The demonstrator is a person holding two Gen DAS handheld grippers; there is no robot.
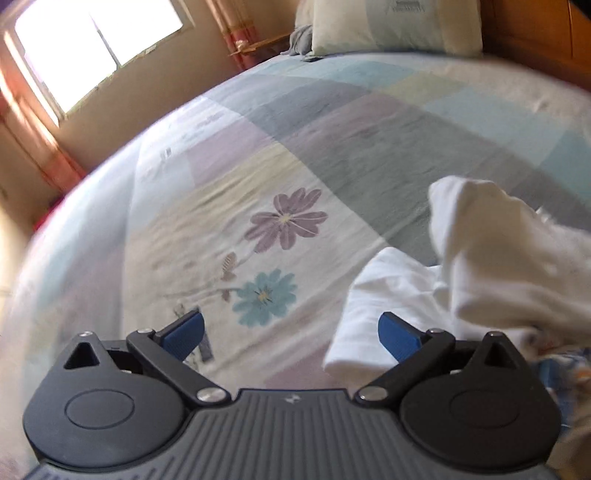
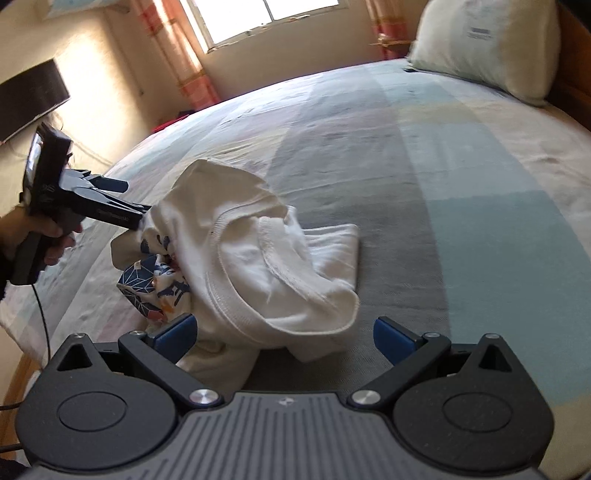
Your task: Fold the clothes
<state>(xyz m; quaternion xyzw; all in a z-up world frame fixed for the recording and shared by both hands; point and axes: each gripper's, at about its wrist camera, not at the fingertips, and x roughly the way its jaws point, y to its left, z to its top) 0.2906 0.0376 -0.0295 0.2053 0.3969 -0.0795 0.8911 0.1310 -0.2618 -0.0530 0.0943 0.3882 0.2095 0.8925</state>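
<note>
Daylight blazed through the blown-out window (image 1: 92, 44) at eleven o'clock; fisheye curvature bent the bed (image 1: 332, 122), and motion blur smeared the edges.

Black ribbed tool (image 2: 283, 334), blue pads (image 2: 391, 339), silver screws.

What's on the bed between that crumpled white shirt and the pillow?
Nothing: in the right wrist view, only bare patchwork bedspread runs from the white shirt to the pillow.

Home bedrm, bed (image 1: 332, 122) w/ quilt, pillow (image 2: 484, 44), curtained window (image 2: 258, 18)
</note>
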